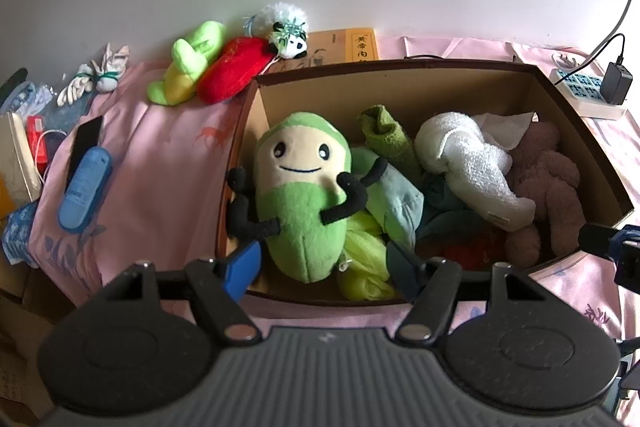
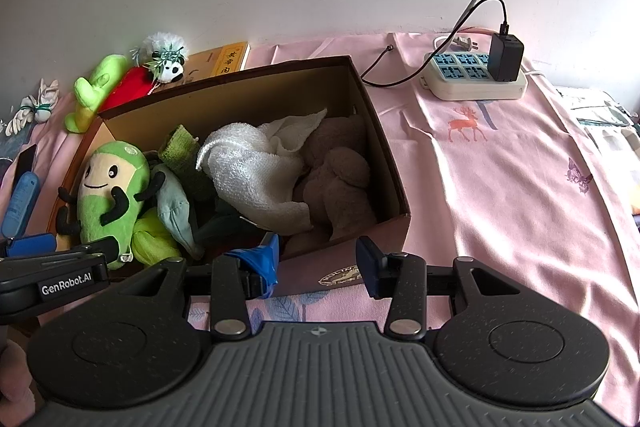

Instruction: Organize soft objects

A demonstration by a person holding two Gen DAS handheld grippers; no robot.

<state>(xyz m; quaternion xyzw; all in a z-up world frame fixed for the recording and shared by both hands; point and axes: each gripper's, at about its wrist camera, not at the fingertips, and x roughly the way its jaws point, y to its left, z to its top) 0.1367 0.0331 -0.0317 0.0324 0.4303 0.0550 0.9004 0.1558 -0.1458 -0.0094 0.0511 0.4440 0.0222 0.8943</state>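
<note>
Box (image 1: 576, 131) on pink cloth (image 1: 168, 147) holds green doll (image 1: 300, 195), white towel (image 1: 472, 163), brown plush (image 1: 552, 183). Left gripper (image 1: 320, 263) spread, doll's base between its fingers, unpinched. Right gripper (image 2: 320, 259) spread over box's near wall, empty.

Box (image 2: 384, 163) packed with plush toys (image 1: 296, 195); open pink cloth (image 2: 500, 187) on its right side.

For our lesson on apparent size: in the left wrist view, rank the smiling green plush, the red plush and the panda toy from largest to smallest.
1. Smiling green plush, though it lies nearest the camera.
2. Red plush.
3. Panda toy.
</note>
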